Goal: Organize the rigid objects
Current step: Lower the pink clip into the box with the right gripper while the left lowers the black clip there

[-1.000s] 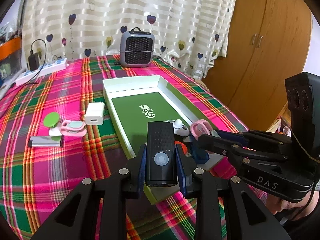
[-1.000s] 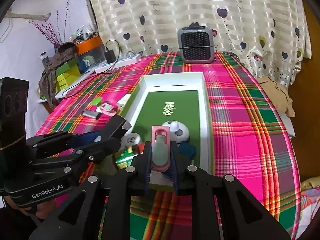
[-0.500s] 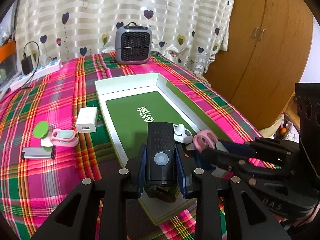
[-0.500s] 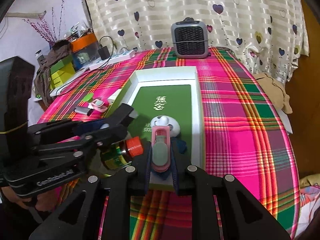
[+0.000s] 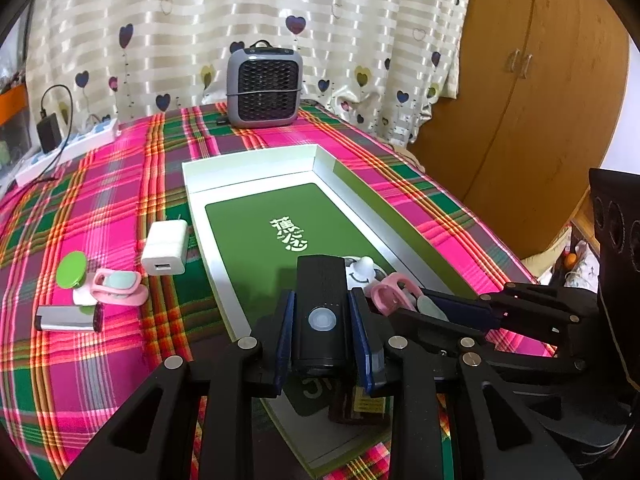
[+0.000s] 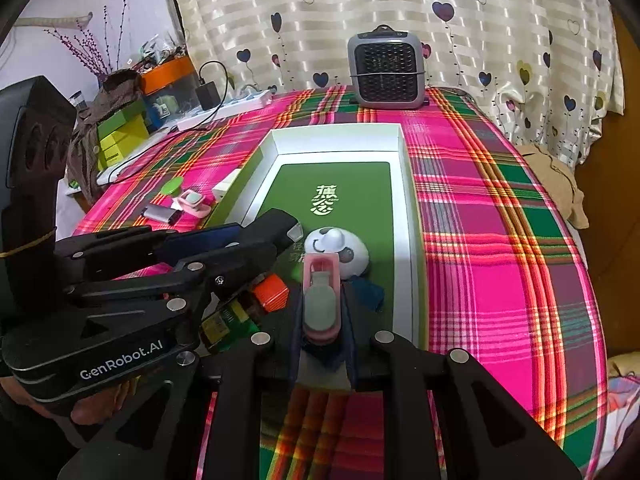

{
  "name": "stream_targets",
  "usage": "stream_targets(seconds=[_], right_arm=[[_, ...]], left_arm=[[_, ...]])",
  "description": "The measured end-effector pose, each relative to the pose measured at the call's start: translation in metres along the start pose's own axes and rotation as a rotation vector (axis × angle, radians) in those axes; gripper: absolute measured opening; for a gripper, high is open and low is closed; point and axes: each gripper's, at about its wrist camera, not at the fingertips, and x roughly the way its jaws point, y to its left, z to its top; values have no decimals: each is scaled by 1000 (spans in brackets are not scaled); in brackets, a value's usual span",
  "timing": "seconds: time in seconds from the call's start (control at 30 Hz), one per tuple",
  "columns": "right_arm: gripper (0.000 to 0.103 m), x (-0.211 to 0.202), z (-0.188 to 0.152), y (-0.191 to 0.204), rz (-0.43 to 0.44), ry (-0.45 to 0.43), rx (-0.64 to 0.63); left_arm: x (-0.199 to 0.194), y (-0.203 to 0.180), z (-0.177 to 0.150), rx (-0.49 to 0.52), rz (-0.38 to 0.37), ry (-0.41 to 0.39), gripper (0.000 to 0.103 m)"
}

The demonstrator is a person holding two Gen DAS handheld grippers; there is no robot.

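Left wrist: charger (image 5: 165, 248), pink clip (image 5: 120, 287) beside tray (image 5: 248, 168)

Grey fan heater (image 5: 263, 82), heart-print curtain (image 5: 200, 32), wooden wardrobe (image 5: 540, 80), plaid tablecloth (image 5: 100, 200).

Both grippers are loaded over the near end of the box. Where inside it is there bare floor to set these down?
Free: the green floor of the box from the panda toy back to the far wall. Crowded: the near end, with the panda toy, the orange-capped bottle and both grippers.
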Motion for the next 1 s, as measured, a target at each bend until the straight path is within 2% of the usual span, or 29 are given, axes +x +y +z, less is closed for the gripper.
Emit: stream_targets(seconds=[0.27,0.4,1.0], right_arm=[[19,-1,0,3,10,4,-13],[26,-4,0,8,15,-8,-33],[28,-20,-1,13,-30,-30,-30]], left_arm=[[-1,6,1,-34,-37,-3,27],[-6,5,2,-29,-61,-25,29],[-37,9,-10,-44,-47,-73,29]])
